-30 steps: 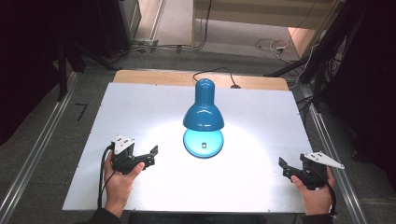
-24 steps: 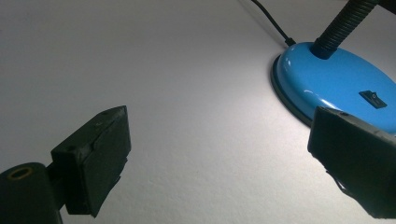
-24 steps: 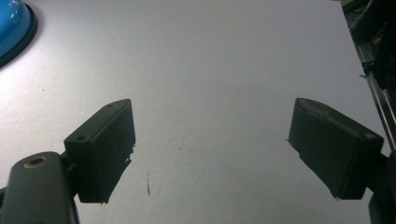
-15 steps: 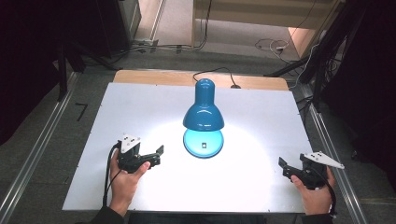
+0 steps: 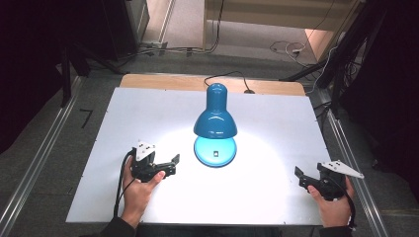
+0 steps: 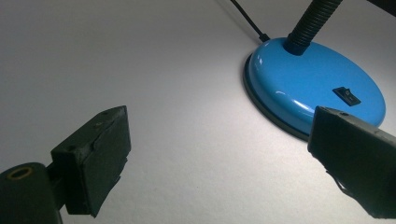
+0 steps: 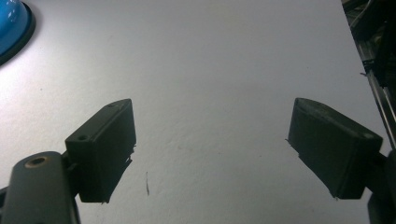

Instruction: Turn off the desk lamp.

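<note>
A blue desk lamp [image 5: 215,123] stands lit in the middle of the white table [image 5: 148,113], its shade bent over its round base [image 5: 215,152]. My left gripper [image 5: 172,166] lies open just left of the base, pointing at it, with nothing between its jaws. In the left gripper view the open left gripper [image 6: 224,158] faces the base [image 6: 308,84], which carries a black rocker switch [image 6: 346,94] and a black gooseneck [image 6: 313,21]. My right gripper [image 5: 300,177] rests open near the front right corner. The right gripper [image 7: 210,154] has bare table between its jaws.
The lamp's black cord [image 5: 225,75] runs off the table's far edge. A wooden strip [image 5: 163,81] borders the back. Metal rails [image 5: 34,173] flank both sides. The base's rim [image 7: 11,23] peeks in at the right gripper view's top left.
My left gripper has slid to the right, closer to the lamp base. The right gripper and the lamp have stayed put.
</note>
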A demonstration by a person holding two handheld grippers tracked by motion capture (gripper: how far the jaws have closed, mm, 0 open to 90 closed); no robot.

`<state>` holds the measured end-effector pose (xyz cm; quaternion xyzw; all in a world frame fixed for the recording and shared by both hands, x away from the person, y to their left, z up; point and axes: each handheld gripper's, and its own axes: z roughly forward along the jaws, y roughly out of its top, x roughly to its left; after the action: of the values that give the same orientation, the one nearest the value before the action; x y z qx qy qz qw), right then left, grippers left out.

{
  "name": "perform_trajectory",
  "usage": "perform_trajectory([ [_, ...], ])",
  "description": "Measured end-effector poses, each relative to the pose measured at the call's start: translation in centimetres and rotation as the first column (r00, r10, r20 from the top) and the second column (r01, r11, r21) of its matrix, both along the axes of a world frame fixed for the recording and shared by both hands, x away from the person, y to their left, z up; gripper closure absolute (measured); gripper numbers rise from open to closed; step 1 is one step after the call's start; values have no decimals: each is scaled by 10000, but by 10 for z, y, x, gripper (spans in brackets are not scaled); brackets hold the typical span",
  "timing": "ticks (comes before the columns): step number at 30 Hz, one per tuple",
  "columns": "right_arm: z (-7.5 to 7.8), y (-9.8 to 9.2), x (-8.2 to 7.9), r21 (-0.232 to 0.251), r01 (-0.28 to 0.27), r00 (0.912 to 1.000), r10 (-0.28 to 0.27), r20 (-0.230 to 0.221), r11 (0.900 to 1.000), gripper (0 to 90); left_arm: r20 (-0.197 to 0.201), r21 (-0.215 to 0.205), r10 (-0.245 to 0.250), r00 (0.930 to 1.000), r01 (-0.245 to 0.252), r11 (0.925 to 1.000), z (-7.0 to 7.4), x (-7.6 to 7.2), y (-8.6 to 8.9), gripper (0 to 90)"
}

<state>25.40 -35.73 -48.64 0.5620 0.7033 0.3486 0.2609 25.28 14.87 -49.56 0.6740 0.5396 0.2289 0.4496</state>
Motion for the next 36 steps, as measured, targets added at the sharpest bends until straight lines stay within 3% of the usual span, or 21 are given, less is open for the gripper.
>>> perform_trajectory([
  [36, 0, 0, 0, 20, -104, 9999, 104, 24, 9999, 160, -29, 47, -601, 9982, 601, 9982, 0, 11, -30, 71],
])
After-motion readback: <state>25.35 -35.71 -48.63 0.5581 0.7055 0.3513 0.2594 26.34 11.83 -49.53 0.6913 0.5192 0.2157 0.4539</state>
